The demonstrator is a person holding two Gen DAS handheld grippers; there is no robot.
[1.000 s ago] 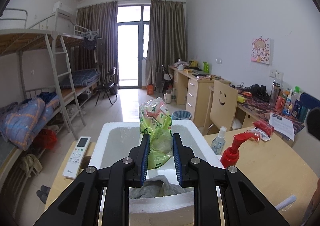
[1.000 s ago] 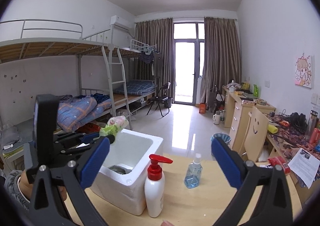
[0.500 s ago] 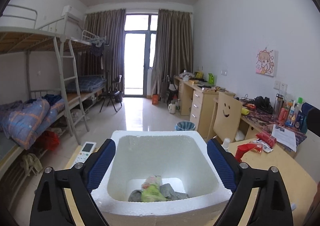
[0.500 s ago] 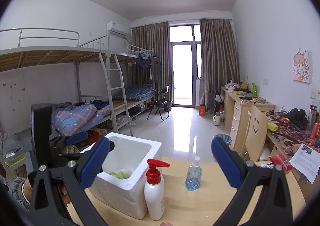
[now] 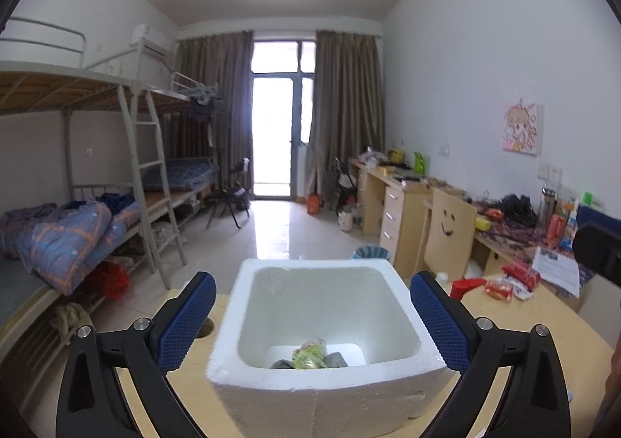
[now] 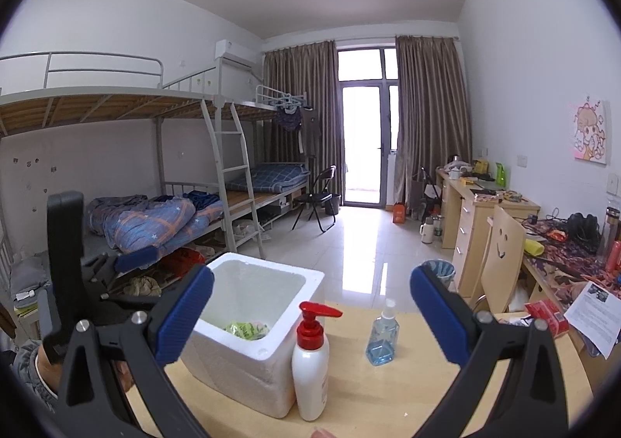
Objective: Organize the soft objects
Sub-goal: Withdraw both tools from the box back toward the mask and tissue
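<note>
Since the green bag (image 5: pixel 309 357) in the foam box (image 5: pixel 330 395) looks light, crinkly and slippery, pinch its bunched top; left gripper (image 5: pixel 312 315) jaws opening, empty; right gripper (image 6: pixel 312 308) jaws released.

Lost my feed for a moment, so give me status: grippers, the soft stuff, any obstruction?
Left gripper opening, nothing between jaws. Right gripper open, empty. Green bag in foam box, on grey cloth. Pump bottle beside box, not blocking.

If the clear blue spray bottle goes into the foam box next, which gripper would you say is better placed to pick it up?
Probably the right gripper: its jaws stand open, empty, and the spray bottle sits between its fingers' line of sight on the table. The left gripper, jaws opening, faces the foam box.
</note>
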